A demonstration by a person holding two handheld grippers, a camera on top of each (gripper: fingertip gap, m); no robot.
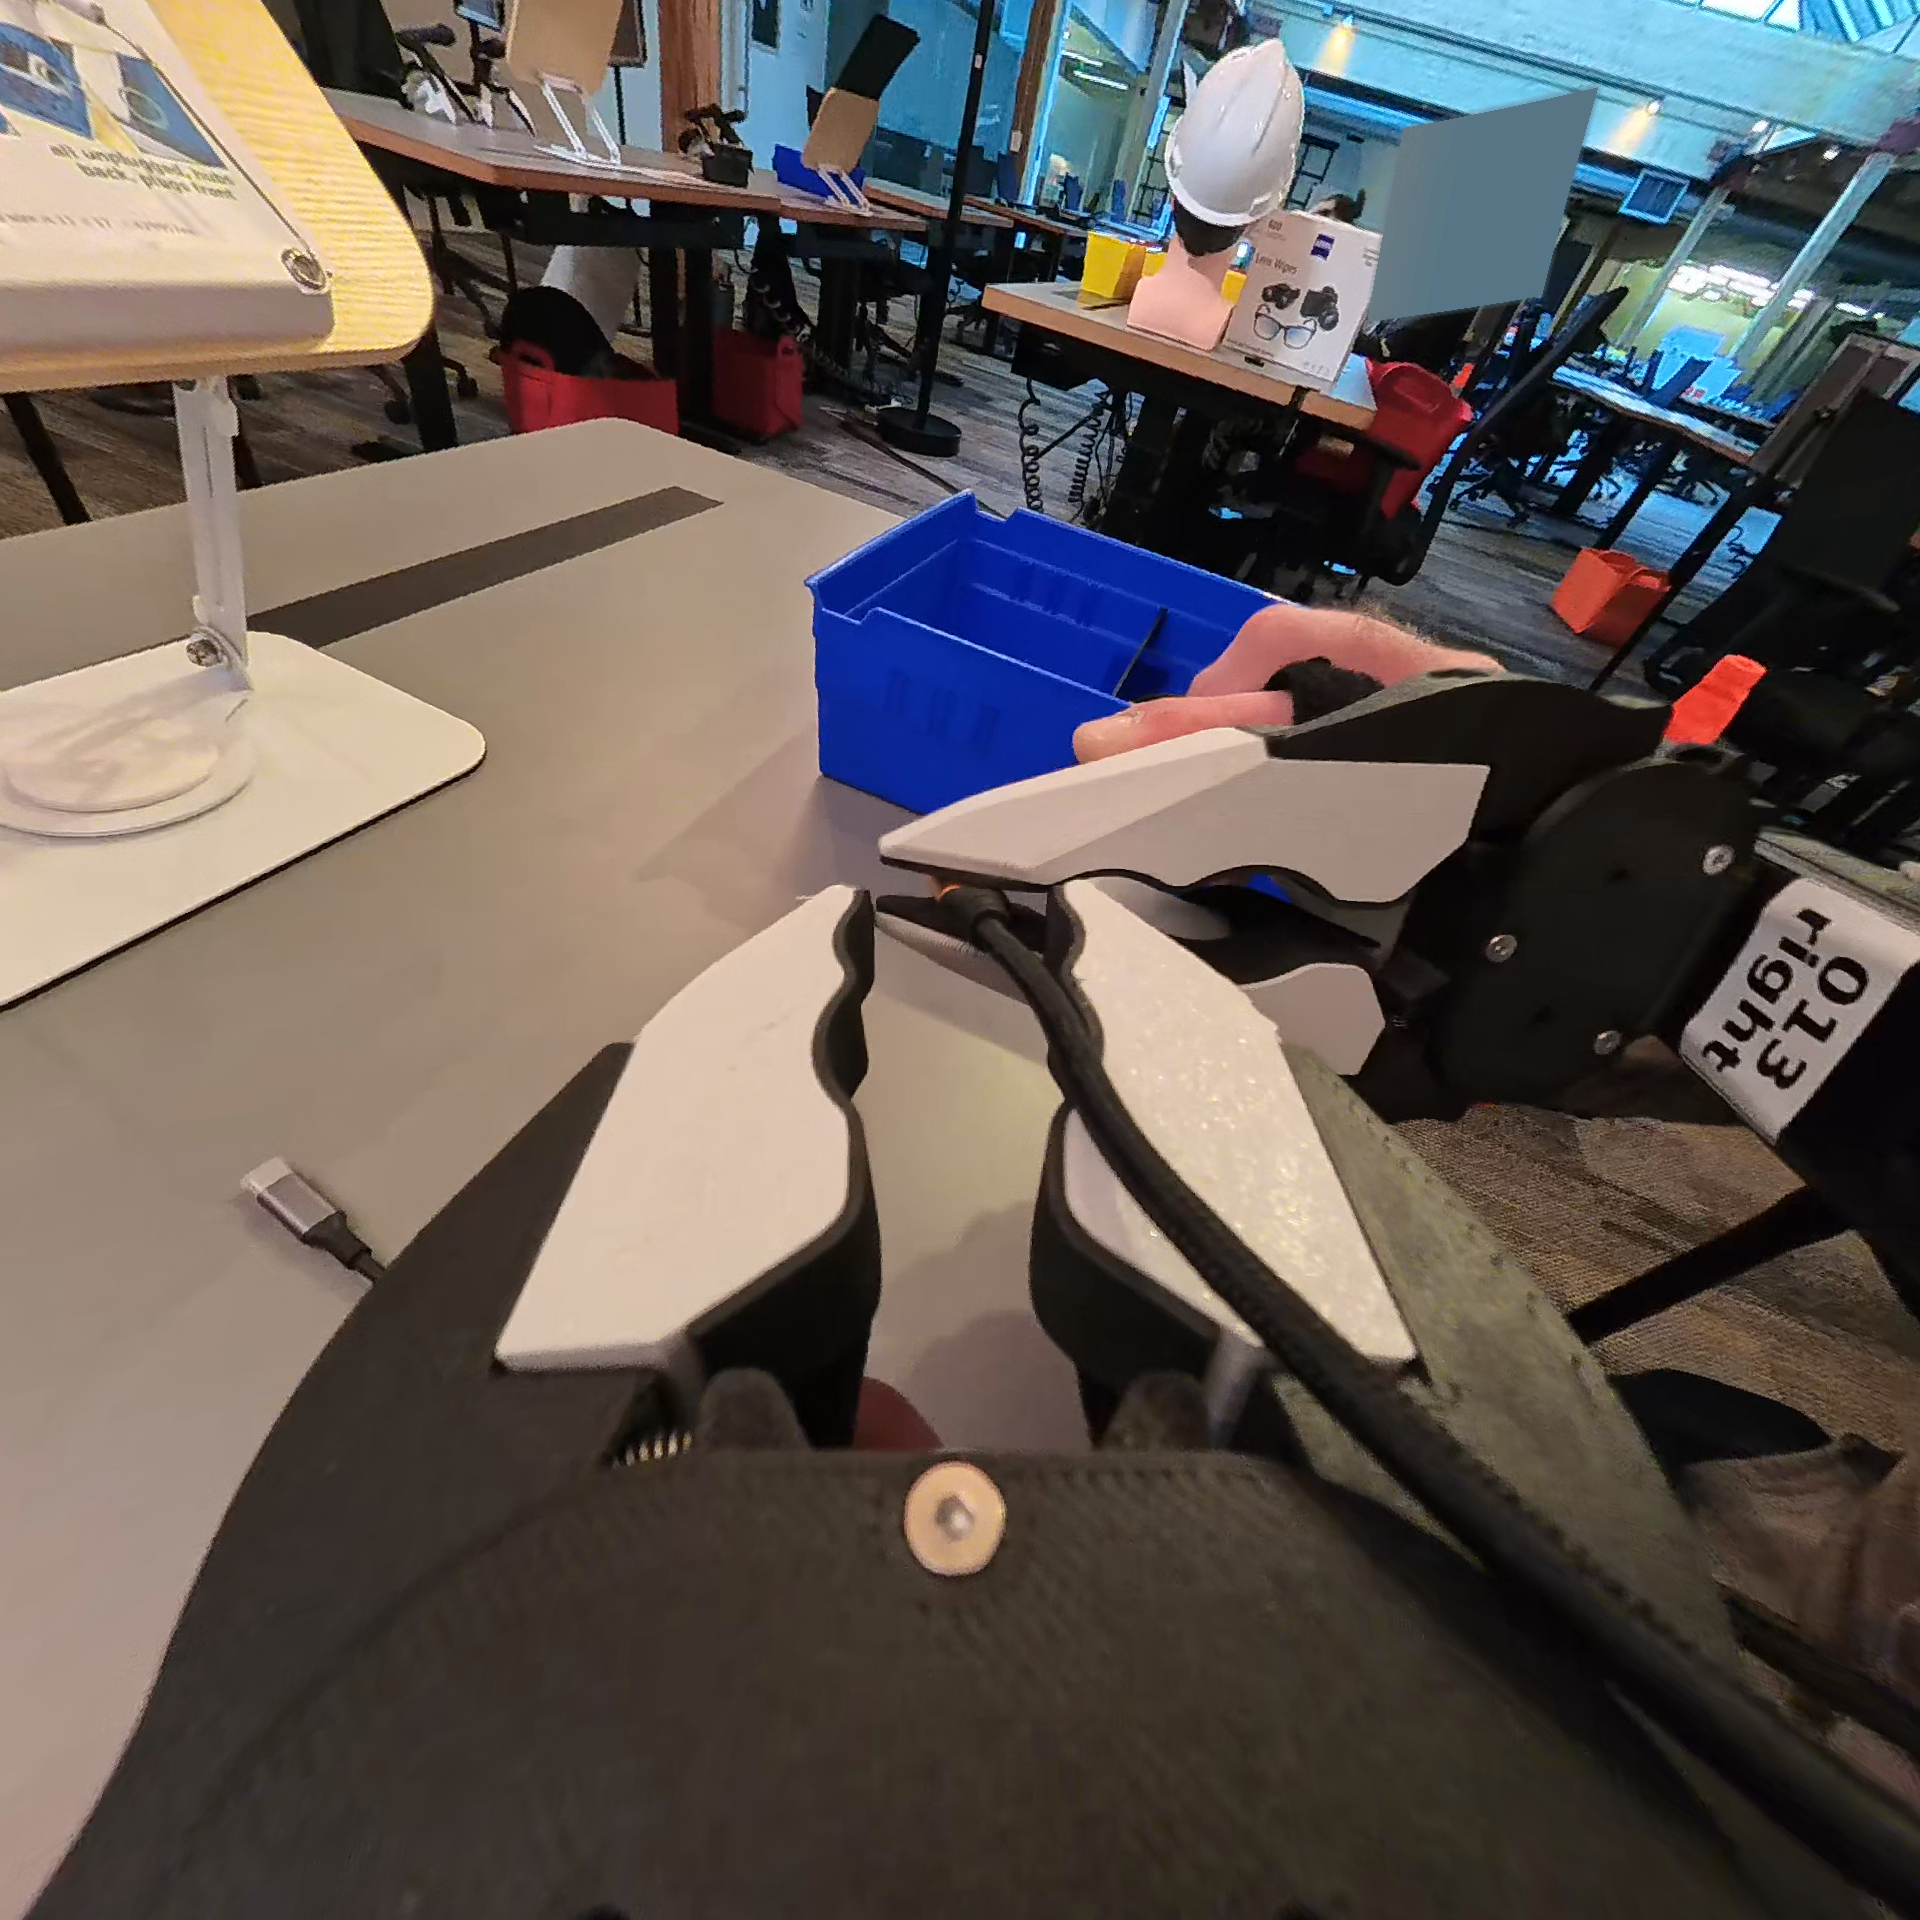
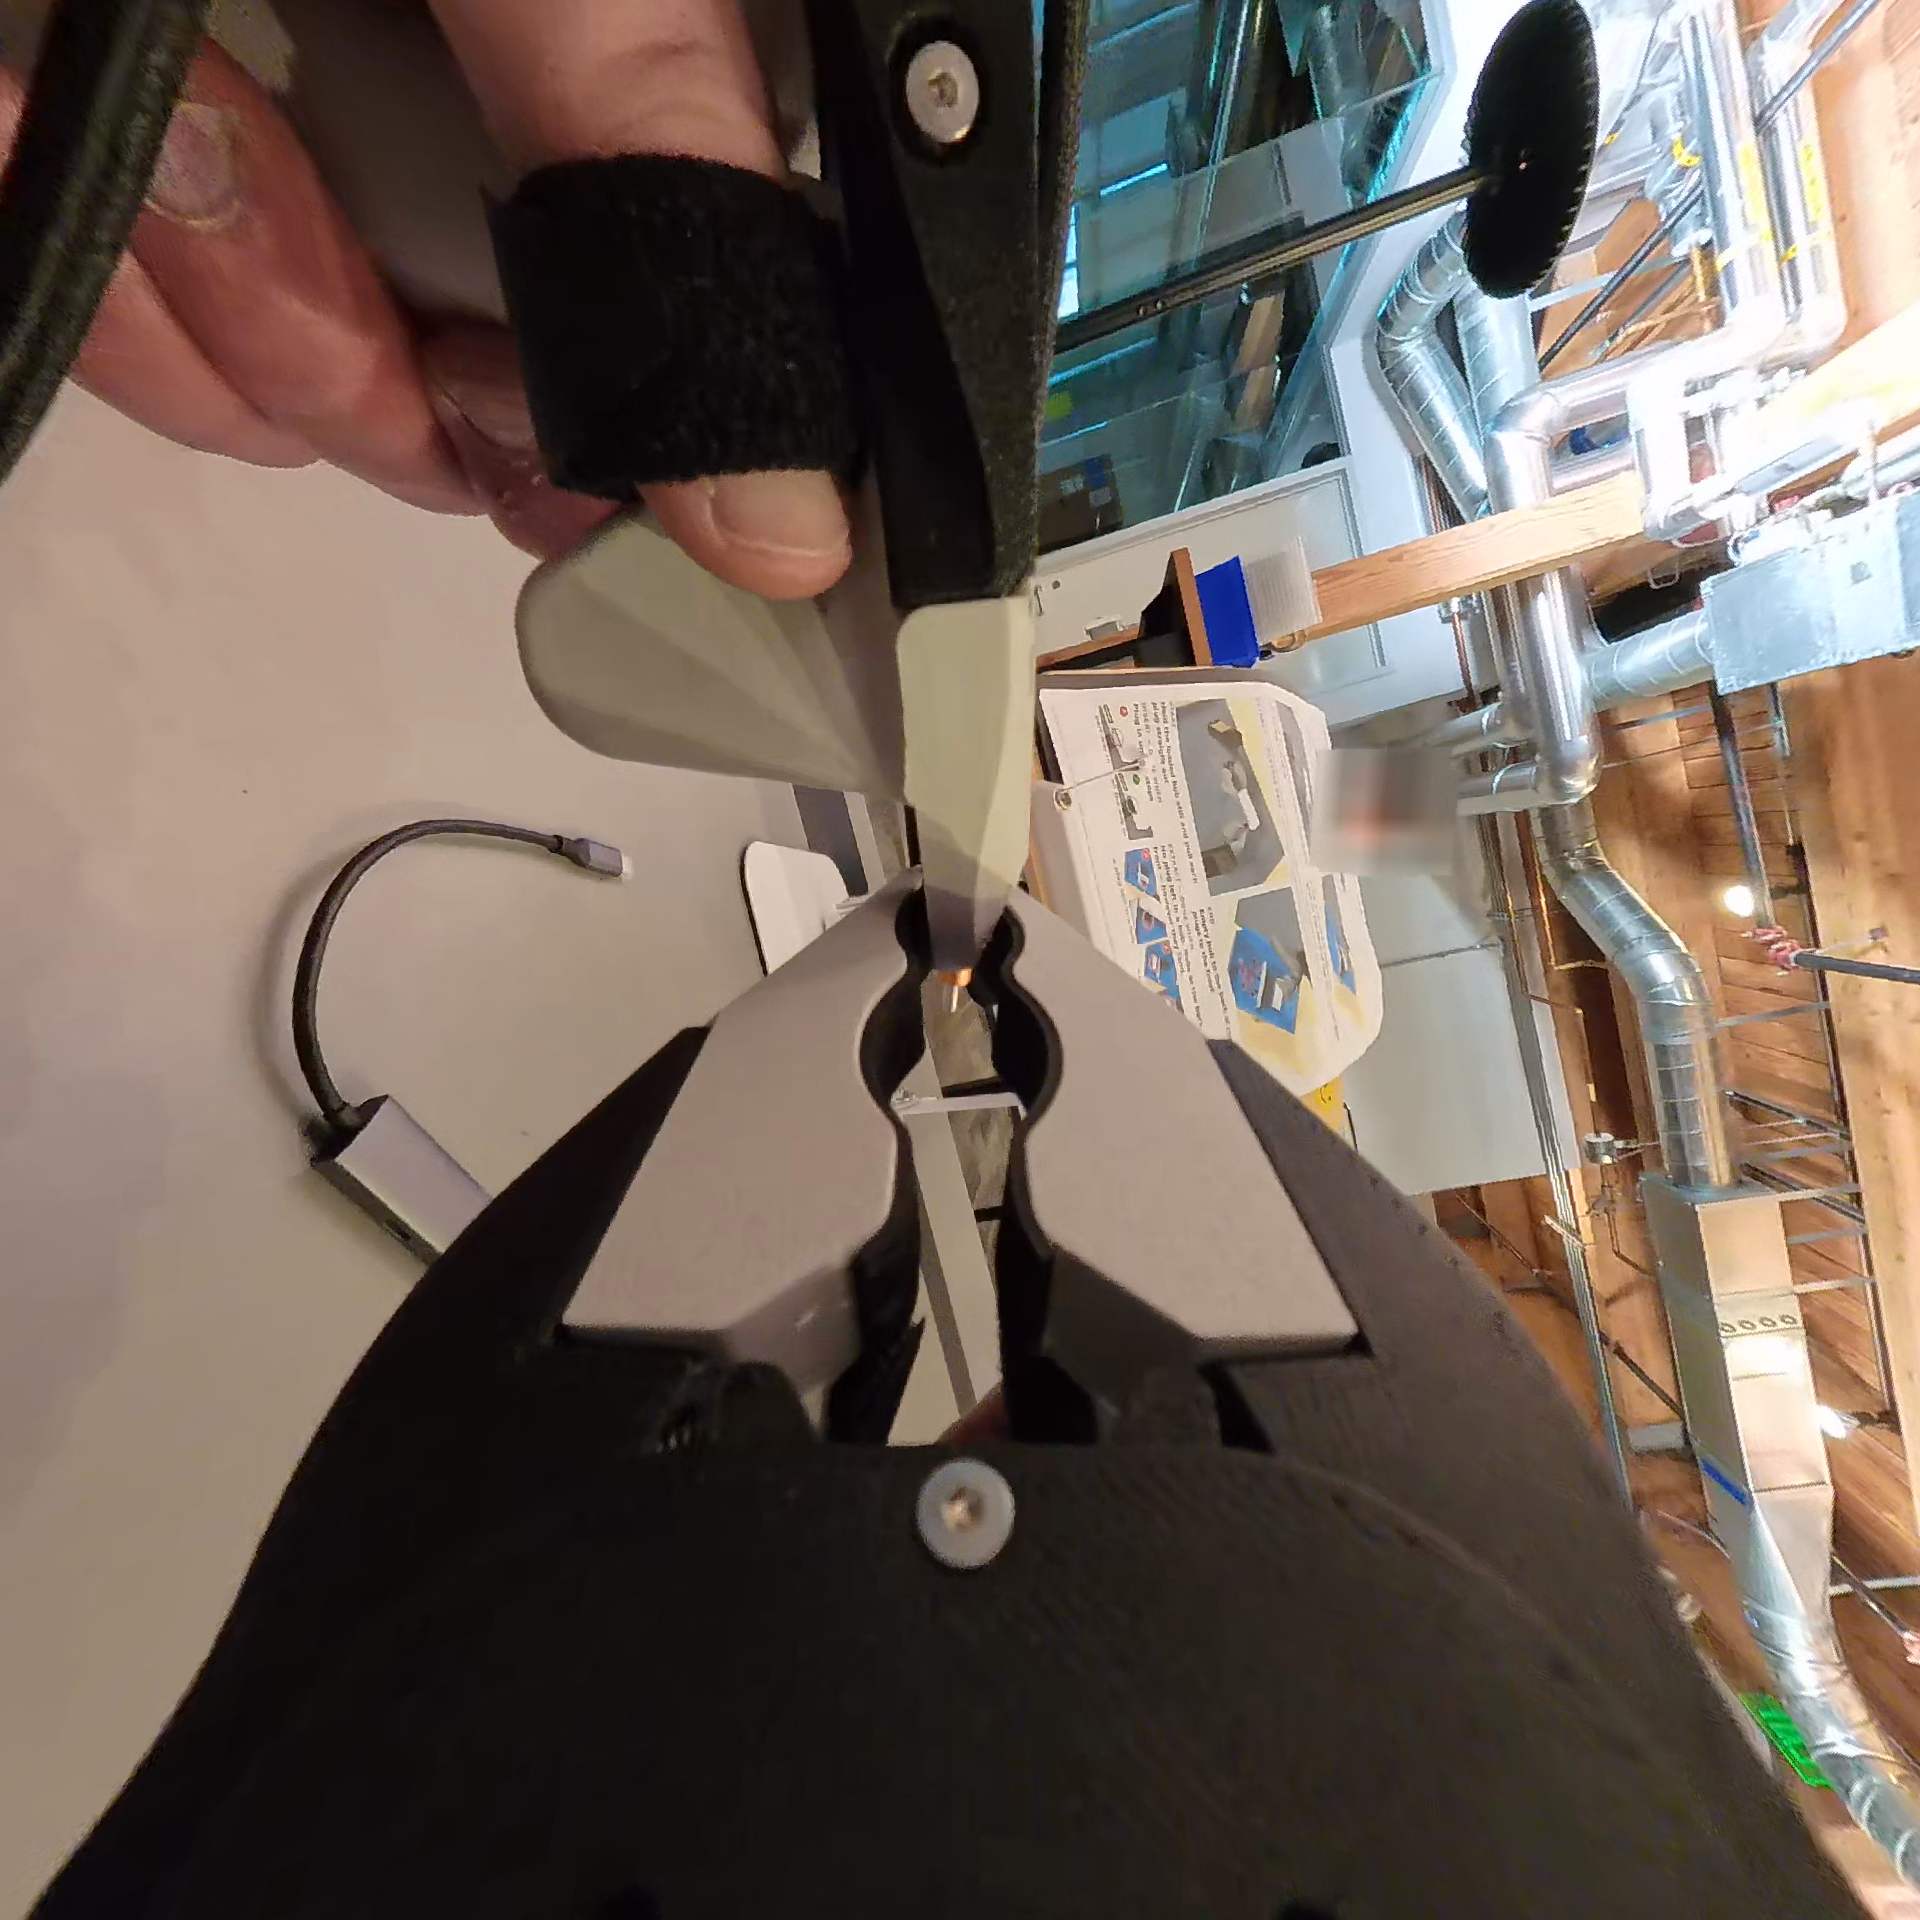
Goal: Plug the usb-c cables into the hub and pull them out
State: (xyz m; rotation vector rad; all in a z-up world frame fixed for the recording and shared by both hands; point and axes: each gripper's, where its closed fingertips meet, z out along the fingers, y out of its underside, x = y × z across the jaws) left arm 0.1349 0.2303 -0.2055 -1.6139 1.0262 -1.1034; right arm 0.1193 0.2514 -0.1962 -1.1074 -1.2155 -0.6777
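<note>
Two handheld grippers meet over a grey table (image 1: 582, 831) with a USB-C cable between them. The right gripper (image 2: 961, 920), rolled onto its side, is clamped on the metal plug (image 2: 951, 978) of a black braided cable (image 1: 1143, 1132), the plug's orange-ringed tip showing in the first notch behind its fingertips. The left gripper (image 1: 954, 904) is spread wide and grasps nothing; its tips flank the plug while the cable trails back over its right-hand finger. The silver hub (image 2: 400, 1164) lies flat on the table, off the right gripper's left finger in the right wrist view, down on the tabletop rather than ahead of the tips, and part of its body is hidden behind that finger. Its short grey lead (image 2: 312, 966) curls away to a loose connector (image 1: 296, 1210) on the table beside the left gripper. A blue bin (image 1: 935, 717) stands beyond both tools. The hub's long axis runs slantwise under the right gripper, and which face carries the free port cannot be told. The plug now points away from the hub, so the right gripper, which holds it, would likely have to turn and come down toward the table to line it up.
</note>
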